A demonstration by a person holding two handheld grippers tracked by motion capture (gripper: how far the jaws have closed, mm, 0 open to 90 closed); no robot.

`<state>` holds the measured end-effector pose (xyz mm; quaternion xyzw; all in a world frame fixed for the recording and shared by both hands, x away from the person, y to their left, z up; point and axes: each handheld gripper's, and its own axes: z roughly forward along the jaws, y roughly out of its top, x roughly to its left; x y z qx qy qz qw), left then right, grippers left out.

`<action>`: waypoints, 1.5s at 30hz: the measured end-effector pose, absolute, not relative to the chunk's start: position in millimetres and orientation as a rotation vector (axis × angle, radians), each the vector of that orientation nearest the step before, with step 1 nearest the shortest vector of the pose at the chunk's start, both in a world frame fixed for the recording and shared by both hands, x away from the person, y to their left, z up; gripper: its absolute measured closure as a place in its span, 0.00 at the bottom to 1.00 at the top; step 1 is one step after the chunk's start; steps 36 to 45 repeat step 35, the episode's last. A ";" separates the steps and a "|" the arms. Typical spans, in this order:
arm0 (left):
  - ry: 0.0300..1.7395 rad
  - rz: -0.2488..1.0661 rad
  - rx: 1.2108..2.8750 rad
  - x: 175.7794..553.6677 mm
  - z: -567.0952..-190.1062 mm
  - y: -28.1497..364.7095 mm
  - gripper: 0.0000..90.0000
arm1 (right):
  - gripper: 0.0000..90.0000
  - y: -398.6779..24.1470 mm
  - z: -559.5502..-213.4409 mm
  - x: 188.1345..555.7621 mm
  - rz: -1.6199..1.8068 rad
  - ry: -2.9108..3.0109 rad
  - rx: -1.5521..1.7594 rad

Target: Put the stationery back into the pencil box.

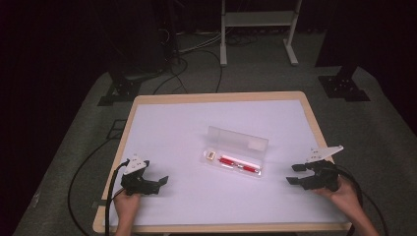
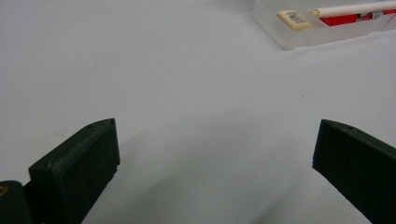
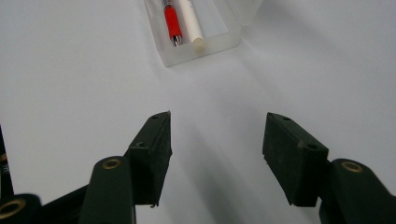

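A white sheet covered the table (image 1: 162, 123), framed by a pale wooden edge, while the floor around it lay grey and the background stood black. At centre sat a clear, frosted plastic case (image 1: 237, 151) holding a red pen (image 1: 239, 166), a white pen (image 1: 241, 161) and a cream eraser (image 1: 211, 155) with a small printed label. The left gripper (image 1: 156, 183) and the right gripper (image 1: 294, 174) were black, each topped with a light grey plate and trailing a black cable; brass-coloured fittings showed at the right gripper's jaw joints.
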<state>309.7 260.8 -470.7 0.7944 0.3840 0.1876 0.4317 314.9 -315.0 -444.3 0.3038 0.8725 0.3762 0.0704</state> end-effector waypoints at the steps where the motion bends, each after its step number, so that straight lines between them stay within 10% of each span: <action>1: 0.955 0.469 1.982 309.8 -470.6 260.9 0.00 | 0.46 -316.2 -444.9 313.9 1.135 2.622 0.917; 45: 0.966 0.469 1.978 310.0 -470.9 260.5 0.00 | 0.44 -334.6 -459.5 277.4 1.201 2.525 0.988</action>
